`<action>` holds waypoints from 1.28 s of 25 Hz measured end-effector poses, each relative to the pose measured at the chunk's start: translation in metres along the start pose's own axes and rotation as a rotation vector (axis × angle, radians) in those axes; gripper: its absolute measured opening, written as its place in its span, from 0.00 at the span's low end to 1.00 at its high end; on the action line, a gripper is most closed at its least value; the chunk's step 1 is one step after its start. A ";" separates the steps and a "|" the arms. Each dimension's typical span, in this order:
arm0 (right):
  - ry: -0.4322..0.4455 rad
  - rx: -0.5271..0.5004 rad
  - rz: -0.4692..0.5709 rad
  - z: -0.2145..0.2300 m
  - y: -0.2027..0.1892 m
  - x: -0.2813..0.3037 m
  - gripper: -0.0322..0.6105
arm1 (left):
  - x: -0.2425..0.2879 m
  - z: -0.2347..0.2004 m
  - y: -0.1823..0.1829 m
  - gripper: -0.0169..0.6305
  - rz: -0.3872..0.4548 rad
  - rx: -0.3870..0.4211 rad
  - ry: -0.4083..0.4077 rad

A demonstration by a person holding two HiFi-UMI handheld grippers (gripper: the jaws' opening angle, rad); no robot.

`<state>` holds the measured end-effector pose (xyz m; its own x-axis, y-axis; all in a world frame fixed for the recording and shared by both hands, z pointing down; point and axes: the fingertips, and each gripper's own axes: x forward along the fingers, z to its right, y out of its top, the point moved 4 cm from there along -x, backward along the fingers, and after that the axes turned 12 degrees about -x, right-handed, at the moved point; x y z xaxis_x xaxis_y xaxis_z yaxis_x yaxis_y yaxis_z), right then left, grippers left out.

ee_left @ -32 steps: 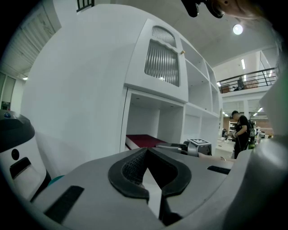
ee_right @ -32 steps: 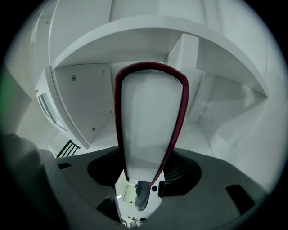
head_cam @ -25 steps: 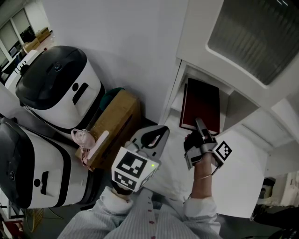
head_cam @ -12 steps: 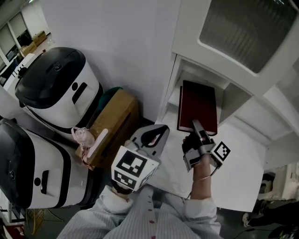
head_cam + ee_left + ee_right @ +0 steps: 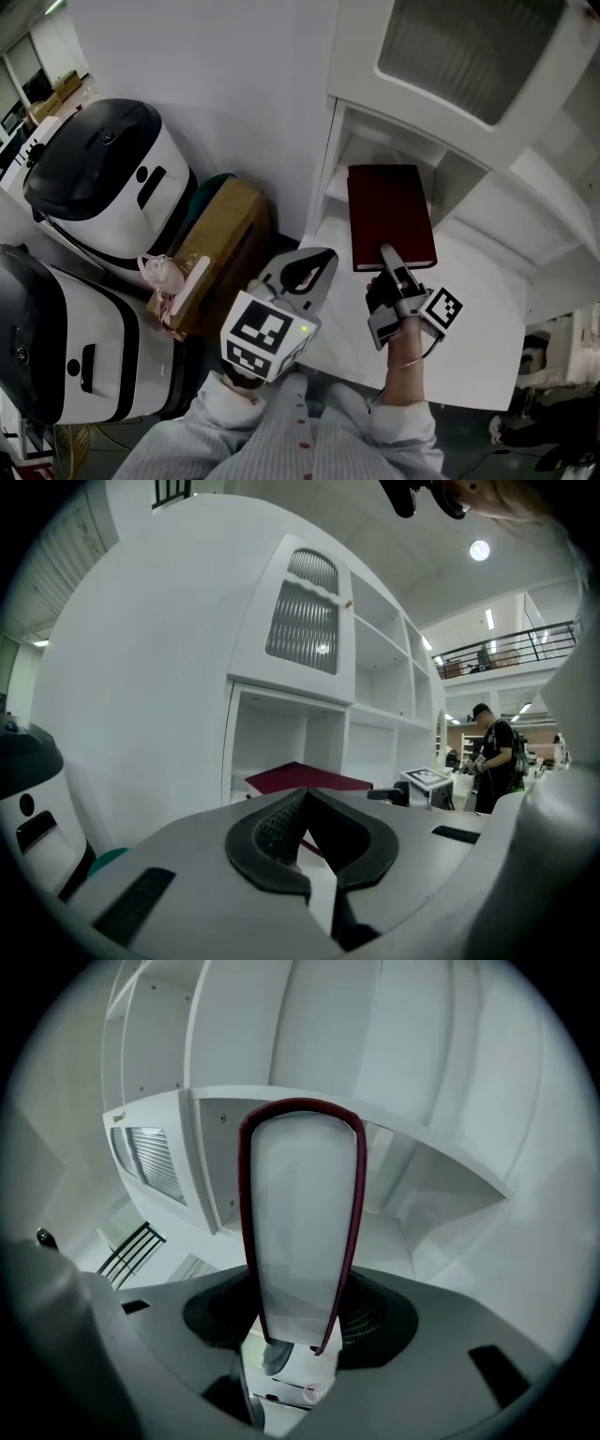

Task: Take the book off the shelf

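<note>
A dark red book (image 5: 389,216) lies flat, one end at the mouth of the white shelf's (image 5: 375,141) low compartment, the rest out over the white surface below. My right gripper (image 5: 387,255) is shut on the book's near edge. In the right gripper view the book (image 5: 300,1222) stands edge-on between the jaws, white pages framed by the red cover, with my right gripper (image 5: 300,1330) clamped on both covers. My left gripper (image 5: 314,262) hangs left of the book, apart from it and empty, its tips together. In the left gripper view, the book (image 5: 305,778) shows beyond my left gripper (image 5: 302,797).
Two large white-and-black machines (image 5: 103,178) (image 5: 56,347) stand at the left. A cardboard box (image 5: 225,244) with a pink item (image 5: 164,281) on it sits between them and the shelf. A white tabletop (image 5: 469,319) spreads below the shelf. A person (image 5: 492,757) stands far off.
The right gripper has drawn the book further out of the shelf compartment toward me. The left gripper keeps its place in the view.
</note>
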<state>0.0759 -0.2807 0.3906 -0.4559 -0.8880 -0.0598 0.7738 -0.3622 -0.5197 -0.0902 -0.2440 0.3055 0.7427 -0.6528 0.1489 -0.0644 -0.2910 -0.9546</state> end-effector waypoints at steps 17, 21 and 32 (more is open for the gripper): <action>0.059 -0.162 -0.082 -0.040 -0.006 -0.057 0.41 | 0.008 0.015 0.003 0.04 0.016 -0.001 -0.033; 0.049 -0.264 -0.118 -0.050 -0.006 -0.065 0.41 | 0.010 0.019 0.000 0.04 0.011 -0.003 -0.040; 0.011 -0.545 -0.184 -0.064 -0.003 -0.082 0.41 | 0.014 0.022 -0.004 0.04 0.010 -0.006 -0.047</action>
<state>0.0825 -0.1883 0.3428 -0.5683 -0.8202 0.0664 0.3436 -0.3099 -0.8865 -0.0651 -0.2360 0.3060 0.7723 -0.6224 0.1275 -0.0753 -0.2889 -0.9544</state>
